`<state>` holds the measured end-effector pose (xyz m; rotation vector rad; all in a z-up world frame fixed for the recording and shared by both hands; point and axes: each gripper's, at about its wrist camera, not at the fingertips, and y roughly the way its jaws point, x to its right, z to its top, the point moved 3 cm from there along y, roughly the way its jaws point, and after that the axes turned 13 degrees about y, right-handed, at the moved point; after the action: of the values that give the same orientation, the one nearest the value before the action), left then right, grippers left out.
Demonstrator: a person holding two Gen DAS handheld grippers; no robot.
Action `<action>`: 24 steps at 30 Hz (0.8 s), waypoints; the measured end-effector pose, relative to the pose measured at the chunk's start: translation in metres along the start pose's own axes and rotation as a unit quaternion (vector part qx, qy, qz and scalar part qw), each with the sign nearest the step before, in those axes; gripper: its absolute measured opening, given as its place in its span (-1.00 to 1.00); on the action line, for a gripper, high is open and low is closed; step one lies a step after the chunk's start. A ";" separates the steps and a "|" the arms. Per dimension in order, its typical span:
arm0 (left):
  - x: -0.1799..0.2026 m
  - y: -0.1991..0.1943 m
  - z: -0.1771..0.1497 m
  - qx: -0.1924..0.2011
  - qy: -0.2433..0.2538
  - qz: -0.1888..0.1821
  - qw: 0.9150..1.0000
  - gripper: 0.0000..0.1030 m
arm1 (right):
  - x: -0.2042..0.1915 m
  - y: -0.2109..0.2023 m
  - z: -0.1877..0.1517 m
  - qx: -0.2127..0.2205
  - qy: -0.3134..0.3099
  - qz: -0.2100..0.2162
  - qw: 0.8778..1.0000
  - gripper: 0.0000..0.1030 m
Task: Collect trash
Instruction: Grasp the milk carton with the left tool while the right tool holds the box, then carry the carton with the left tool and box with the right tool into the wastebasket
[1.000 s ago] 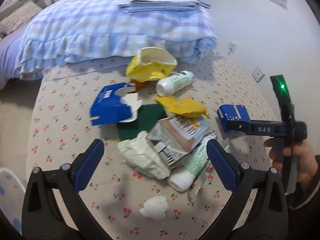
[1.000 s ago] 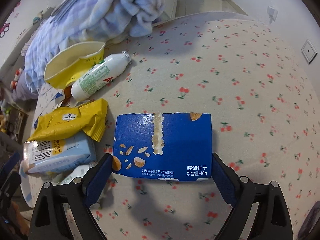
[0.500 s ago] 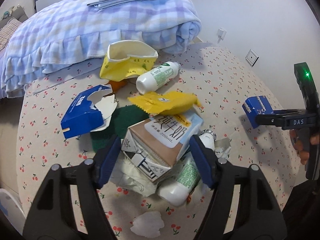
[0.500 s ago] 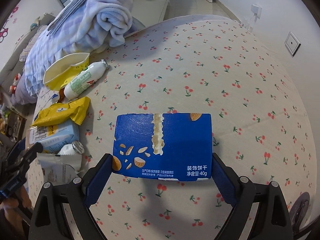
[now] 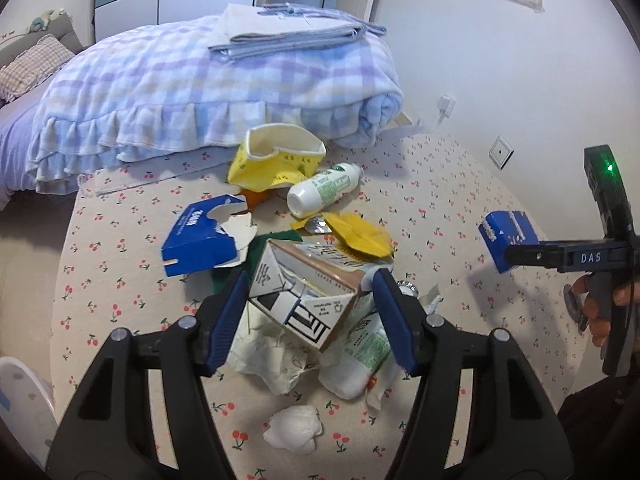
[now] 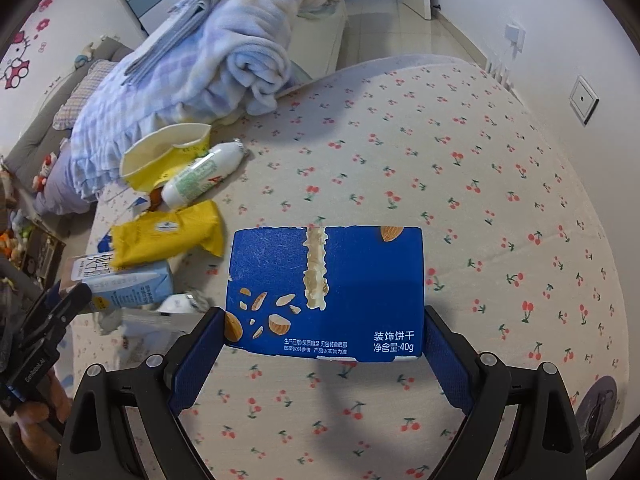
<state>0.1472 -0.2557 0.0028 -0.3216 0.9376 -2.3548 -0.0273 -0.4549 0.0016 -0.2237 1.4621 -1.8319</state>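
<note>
A pile of trash lies on the cherry-print bedsheet. My left gripper has a brown-and-white milk carton between its blue pads. The jaws are closing, the pads press on its sides, and it is tipped up. Under it lie crumpled white paper and a white bottle. My right gripper is shut on a blue biscuit box, held above the sheet. The box also shows at the right of the left wrist view.
Beyond the carton lie a yellow wrapper, a white bottle, a torn yellow paper bowl, a torn blue box and a tissue wad. A folded checked blanket fills the far side. A white wall stands on the right.
My left gripper moved onto the milk carton and narrowed around it; the carton tipped up. My right gripper rose higher over the sheet with the blue box.
</note>
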 end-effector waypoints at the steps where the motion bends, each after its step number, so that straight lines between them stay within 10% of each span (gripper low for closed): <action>1: -0.003 -0.005 0.000 0.004 -0.005 0.001 1.000 0.27 | -0.006 -0.003 -0.001 0.002 -0.003 0.004 1.000 0.84; 24: -0.113 -0.129 -0.057 0.063 -0.134 0.092 0.985 0.22 | -0.151 -0.014 -0.051 0.006 -0.090 0.072 0.993 0.84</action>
<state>0.1600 -0.0815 0.0493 -0.4664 0.6594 -2.1257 0.0422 -0.3172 0.0449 -0.2638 1.3083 -1.6591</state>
